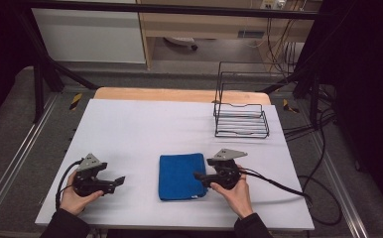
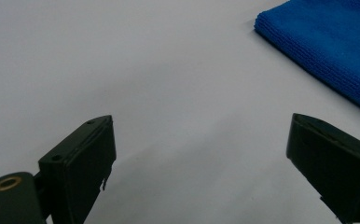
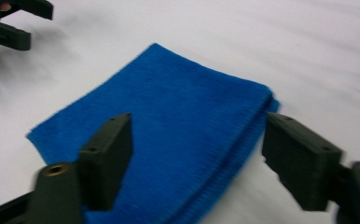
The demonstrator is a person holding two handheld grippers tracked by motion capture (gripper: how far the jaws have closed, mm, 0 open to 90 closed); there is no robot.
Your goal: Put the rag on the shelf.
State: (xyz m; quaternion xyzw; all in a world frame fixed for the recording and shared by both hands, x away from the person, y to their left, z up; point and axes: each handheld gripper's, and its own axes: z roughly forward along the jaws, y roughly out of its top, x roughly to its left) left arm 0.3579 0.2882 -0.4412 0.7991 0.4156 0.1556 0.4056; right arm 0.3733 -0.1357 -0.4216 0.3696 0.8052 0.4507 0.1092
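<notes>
High view first: I've got the folded blue towel (image 1: 182, 175) lying flat on the white table (image 1: 140, 129), near the front edge, about mid-width. Its long axis runs front to back, away from me; short edges face me and the far side. It sits roughly square to the table edges.

My right gripper (image 1: 199, 176) is at the towel's right edge, pointing left across it. Right gripper view shows the jaws spread wide, one over the cloth, one past its thick folded edge, pads not pressing anything. No grip.

My left gripper (image 1: 120, 181) is well apart from the towel on its left, pointing right toward it. Left gripper view: jaws open, bare table between them, towel corner (image 2: 327, 46) at upper right.

Black wire rack (image 1: 241, 116) stands at the far right of the table, well clear of the towel.
</notes>
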